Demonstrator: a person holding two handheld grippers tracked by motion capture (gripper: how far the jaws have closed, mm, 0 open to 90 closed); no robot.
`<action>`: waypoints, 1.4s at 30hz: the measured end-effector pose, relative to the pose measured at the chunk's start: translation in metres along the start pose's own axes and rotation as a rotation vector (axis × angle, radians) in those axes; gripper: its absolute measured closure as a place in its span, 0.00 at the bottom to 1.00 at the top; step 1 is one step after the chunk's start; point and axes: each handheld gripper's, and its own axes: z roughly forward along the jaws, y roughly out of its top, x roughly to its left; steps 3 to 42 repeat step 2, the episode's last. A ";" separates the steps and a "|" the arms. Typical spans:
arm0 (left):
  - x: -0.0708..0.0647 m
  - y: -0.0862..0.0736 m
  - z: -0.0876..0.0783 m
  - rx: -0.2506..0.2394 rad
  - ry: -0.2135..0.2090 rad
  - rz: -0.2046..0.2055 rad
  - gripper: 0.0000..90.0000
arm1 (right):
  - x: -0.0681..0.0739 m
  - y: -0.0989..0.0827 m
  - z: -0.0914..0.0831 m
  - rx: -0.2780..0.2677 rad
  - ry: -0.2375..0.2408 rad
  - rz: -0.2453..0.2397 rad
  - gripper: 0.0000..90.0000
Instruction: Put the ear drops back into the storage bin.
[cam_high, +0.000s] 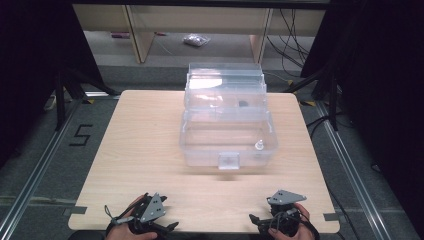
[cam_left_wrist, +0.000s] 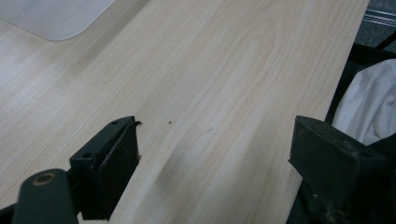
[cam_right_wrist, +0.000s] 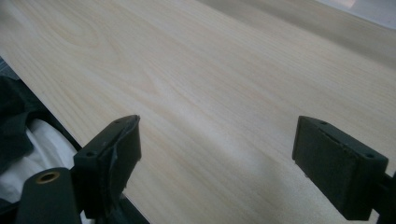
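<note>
A clear plastic box (cam_high: 227, 145) stands in the middle of the wooden table (cam_high: 145, 150), its lid (cam_high: 225, 85) tipped up at the back. Inside lie a small dark item (cam_high: 243, 104) and a small pale item (cam_high: 259, 145). My left gripper (cam_high: 167, 227) rests at the table's near left edge, held by a hand. In the left gripper view, my left gripper (cam_left_wrist: 217, 126) is open over bare wood. My right gripper (cam_high: 256, 221) sits at the near right edge. In the right gripper view, my right gripper (cam_right_wrist: 218, 122) is open, with nothing between its jaws.
A corner of the clear box (cam_left_wrist: 51, 18) shows at the top left of the left gripper view. White clothing (cam_left_wrist: 369, 107) lies past the table's near edge. Wooden furniture legs (cam_high: 137, 35), cables (cam_high: 292, 35) and a small bag (cam_high: 196, 40) are on the floor behind.
</note>
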 end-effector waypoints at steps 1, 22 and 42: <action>0.000 0.000 0.000 -0.003 -0.004 -0.003 0.17 | 0.000 0.000 0.000 0.011 0.001 0.009 0.18; 0.001 0.000 0.000 -0.003 -0.003 -0.003 0.17 | 0.000 0.000 0.000 0.009 -0.002 0.007 0.18; 0.001 0.000 0.000 -0.003 -0.003 -0.003 0.17 | 0.000 0.000 0.000 0.009 -0.002 0.007 0.18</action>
